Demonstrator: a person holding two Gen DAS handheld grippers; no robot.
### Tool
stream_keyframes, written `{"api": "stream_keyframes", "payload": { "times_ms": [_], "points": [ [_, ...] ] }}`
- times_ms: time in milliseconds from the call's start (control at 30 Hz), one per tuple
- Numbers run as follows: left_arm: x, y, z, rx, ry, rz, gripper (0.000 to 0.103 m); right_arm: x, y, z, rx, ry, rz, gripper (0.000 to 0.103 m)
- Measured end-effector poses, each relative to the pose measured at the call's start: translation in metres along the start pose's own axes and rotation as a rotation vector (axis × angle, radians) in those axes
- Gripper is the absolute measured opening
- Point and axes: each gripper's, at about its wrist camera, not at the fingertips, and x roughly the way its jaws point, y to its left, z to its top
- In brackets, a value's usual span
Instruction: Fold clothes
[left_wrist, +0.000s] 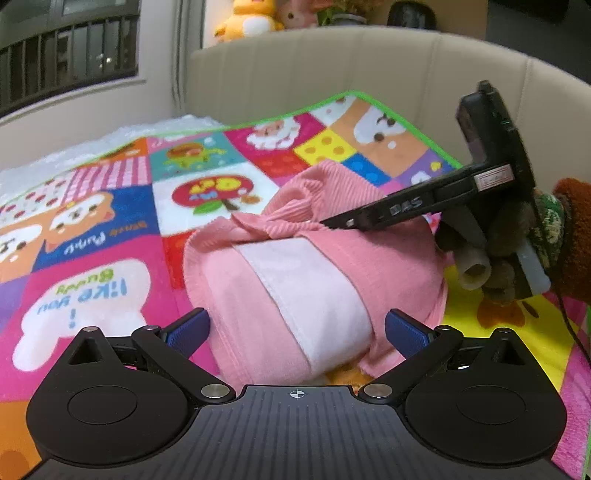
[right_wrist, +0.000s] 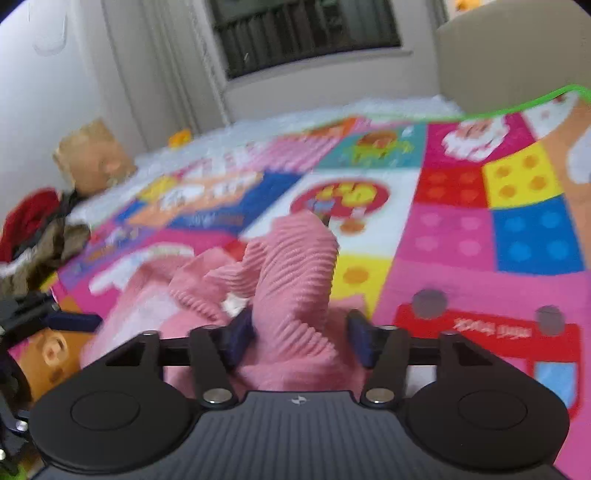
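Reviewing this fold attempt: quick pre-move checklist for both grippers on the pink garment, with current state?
1. Left gripper open, fingers straddling the pink garment: ok.
2. Left pads touching fabric: cannot tell, the cloth lies between them without being pinched.
3. Right gripper open around the raised ribbed fold: ok, but not clamped.
4. Garment flat enough to fold: not ok, it is bunched with the white inner band showing.
5. Play mat free around the garment: ok.
6. Right wrist view sharp enough to judge contact: not ok, blurred.
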Motion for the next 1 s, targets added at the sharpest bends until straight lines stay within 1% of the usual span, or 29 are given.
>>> {"api": "stream_keyframes", "payload": {
  "times_ms": [100, 133, 167, 200, 233, 267, 333, 367, 400, 433, 467, 500, 533, 567, 600, 633, 667, 800, 833, 867, 900, 933, 967, 1000],
  "points": [
    [-0.006, 0.003, 0.006, -0.027, -0.052, -0.029, 0.103, -0.031, -0.003, 0.004, 0.056, -0.111, -0.006, 0.062],
    [-0.007, 0.004, 0.008, -0.043, -0.066, -0.040, 0.103, -0.038, -0.002, 0.005, 0.054, -0.139, -0.011, 0.056],
    [-0.007, 0.004, 0.011, -0.059, -0.080, -0.051, 0.103, -0.041, 0.001, 0.006, 0.037, -0.158, -0.026, 0.042],
    [-0.006, 0.005, 0.014, -0.076, -0.095, -0.061, 0.103, -0.042, 0.004, 0.007, 0.015, -0.167, -0.046, 0.035],
    [-0.006, 0.003, 0.016, -0.090, -0.105, -0.092, 0.103, -0.041, 0.008, 0.008, -0.001, -0.167, -0.062, 0.032],
    [-0.006, 0.002, 0.019, -0.105, -0.116, -0.126, 0.103, -0.034, 0.009, 0.007, -0.011, -0.138, -0.072, 0.031],
    [0.000, -0.006, 0.025, -0.112, -0.110, -0.185, 0.103, -0.011, 0.009, 0.002, -0.038, -0.039, -0.094, 0.032],
    [0.007, -0.009, 0.027, -0.120, -0.088, -0.203, 0.103, 0.000, 0.009, -0.001, -0.051, 0.010, -0.105, 0.037],
    [0.016, -0.009, 0.027, -0.150, -0.060, -0.213, 0.103, 0.003, 0.008, -0.005, -0.040, 0.036, -0.102, 0.044],
    [0.027, -0.009, 0.028, -0.183, -0.031, -0.221, 0.103, -0.001, 0.006, -0.010, 0.001, 0.033, -0.081, 0.058],
    [0.033, -0.007, 0.027, -0.212, -0.011, -0.204, 0.103, -0.006, 0.004, -0.016, 0.043, 0.030, -0.060, 0.065],
    [0.038, -0.005, 0.025, -0.239, 0.007, -0.183, 0.103, -0.011, 0.002, -0.021, 0.084, 0.028, -0.039, 0.065],
    [0.036, -0.002, 0.024, -0.242, -0.001, -0.163, 0.103, -0.016, 0.000, -0.026, 0.125, 0.025, -0.018, 0.068],
    [0.034, 0.001, 0.022, -0.242, -0.013, -0.143, 0.103, -0.021, -0.002, -0.032, 0.166, 0.023, 0.003, 0.079],
    [0.032, 0.007, 0.023, -0.250, -0.018, -0.123, 0.103, -0.026, -0.003, -0.037, 0.207, 0.020, 0.024, 0.086],
    [0.031, 0.014, 0.024, -0.261, -0.022, -0.104, 0.103, -0.031, -0.005, -0.042, 0.248, 0.018, 0.045, 0.099],
    [0.030, 0.021, 0.024, -0.271, -0.025, -0.084, 0.103, -0.036, -0.007, -0.048, 0.289, 0.015, 0.066, 0.103],
    [0.027, 0.049, 0.028, -0.311, -0.039, -0.007, 0.103, -0.056, -0.015, -0.069, 0.453, 0.004, 0.150, 0.103],
    [0.035, 0.055, 0.025, -0.340, -0.006, -0.025, 0.103, -0.061, -0.017, -0.075, 0.494, 0.002, 0.171, 0.102],
    [0.045, 0.060, 0.019, -0.375, 0.036, -0.051, 0.103, -0.061, -0.017, -0.081, 0.540, 0.008, 0.198, 0.093],
    [0.053, 0.061, 0.013, -0.399, 0.061, -0.067, 0.101, -0.054, -0.015, -0.087, 0.590, 0.026, 0.227, 0.086],
    [0.056, 0.060, 0.007, -0.420, 0.066, -0.083, 0.097, -0.047, -0.017, -0.091, 0.631, 0.046, 0.239, 0.070],
    [0.059, 0.058, 0.001, -0.440, 0.067, -0.099, 0.085, -0.041, -0.020, -0.092, 0.651, 0.057, 0.231, 0.052],
    [0.057, 0.056, -0.002, -0.456, 0.057, -0.112, 0.080, -0.037, -0.025, -0.091, 0.660, 0.061, 0.214, 0.046]
  ]
}}
